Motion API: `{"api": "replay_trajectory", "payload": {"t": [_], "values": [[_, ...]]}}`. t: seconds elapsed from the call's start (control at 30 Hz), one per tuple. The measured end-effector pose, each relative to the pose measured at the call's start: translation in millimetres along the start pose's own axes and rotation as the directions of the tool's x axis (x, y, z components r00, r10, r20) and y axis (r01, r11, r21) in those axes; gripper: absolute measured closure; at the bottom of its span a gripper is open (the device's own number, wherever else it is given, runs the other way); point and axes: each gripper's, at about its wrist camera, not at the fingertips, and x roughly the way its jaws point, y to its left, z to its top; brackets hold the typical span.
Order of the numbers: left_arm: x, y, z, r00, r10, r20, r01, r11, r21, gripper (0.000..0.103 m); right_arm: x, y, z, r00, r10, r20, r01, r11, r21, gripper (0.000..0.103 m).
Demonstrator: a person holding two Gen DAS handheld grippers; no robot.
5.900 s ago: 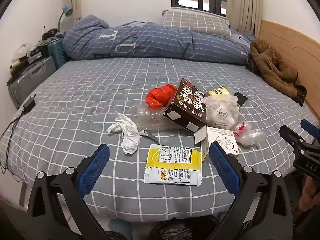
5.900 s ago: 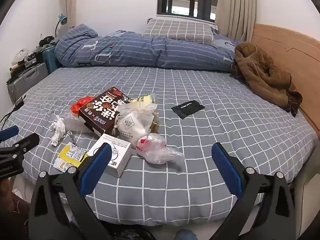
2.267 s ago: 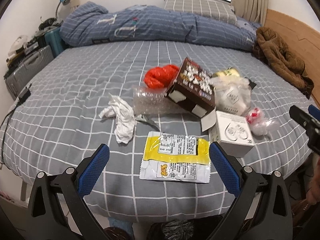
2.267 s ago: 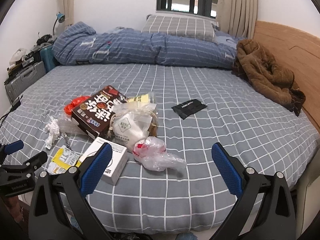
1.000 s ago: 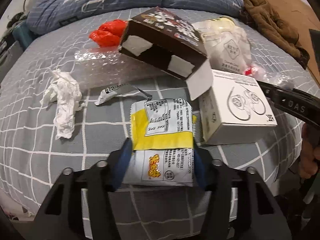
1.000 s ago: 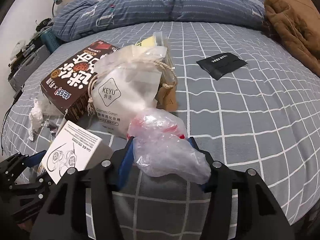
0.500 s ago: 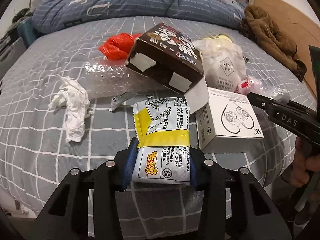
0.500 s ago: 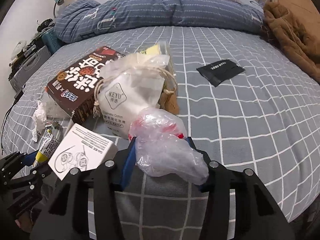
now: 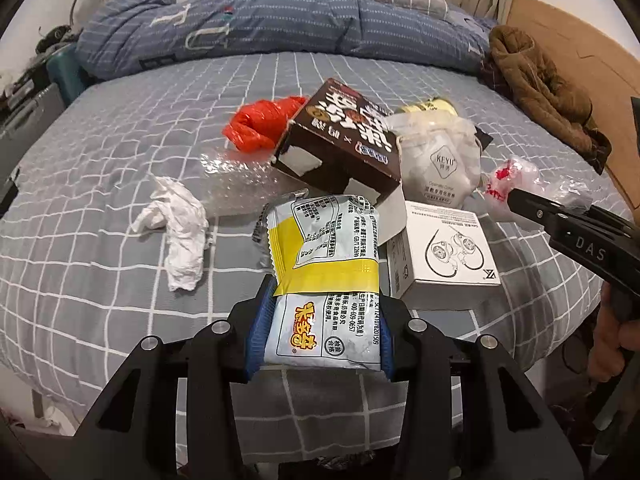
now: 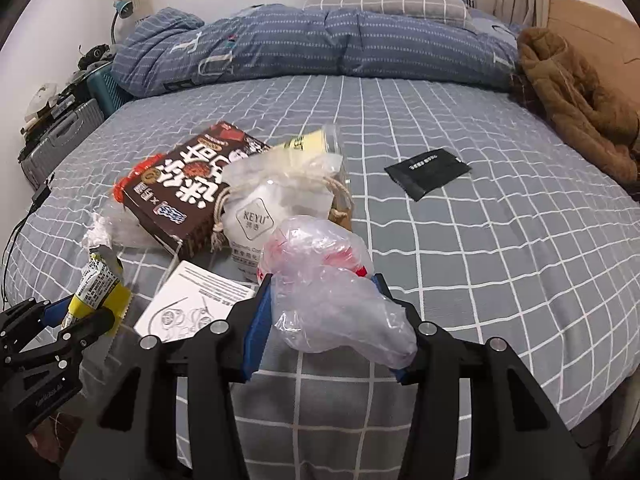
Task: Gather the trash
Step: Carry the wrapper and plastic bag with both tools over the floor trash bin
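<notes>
My left gripper (image 9: 320,336) is shut on a yellow-and-white snack packet (image 9: 324,248), which stands up off the grey checked bed (image 9: 100,272). In the right wrist view, my right gripper (image 10: 324,320) is shut on a crumpled clear plastic bag with red print (image 10: 328,292), held just above the bed. The right gripper (image 9: 560,220) also shows at the right of the left wrist view, with a hand below it. The left gripper (image 10: 68,320) with its packet (image 10: 100,284) appears at the lower left of the right wrist view.
On the bed lie a brown snack box (image 9: 340,140), a white earphone box (image 9: 444,252), a white drawstring bag (image 9: 440,160), a red bag (image 9: 260,124), crumpled tissue (image 9: 180,232) and bubble wrap (image 9: 236,184). A black pouch (image 10: 428,172) and a brown coat (image 10: 580,108) lie further right.
Both grippers have risen with their loads. The snack packet has come up off the bed and bent upright; the plastic bag has lifted clear of the pile.
</notes>
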Motion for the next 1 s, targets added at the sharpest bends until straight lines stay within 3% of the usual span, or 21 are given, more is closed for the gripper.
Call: {"api": "replay_trajectory", "payload": {"t": [0.6,1.0], "values": [[-41,8,-6,0.997,0.021,0.073,-0.019,0.999,-0.027,0.06,-61,23,-18,0.996,-0.001,0.084,0.001,1.0,-0.007,0.057],[-74,13,-29,0.994,0.018,0.106,-0.009,0.996,-0.084,0.06,-97,33,-42,0.993,0.009,0.121,-0.01,1.0,0.005,0.057]]}}
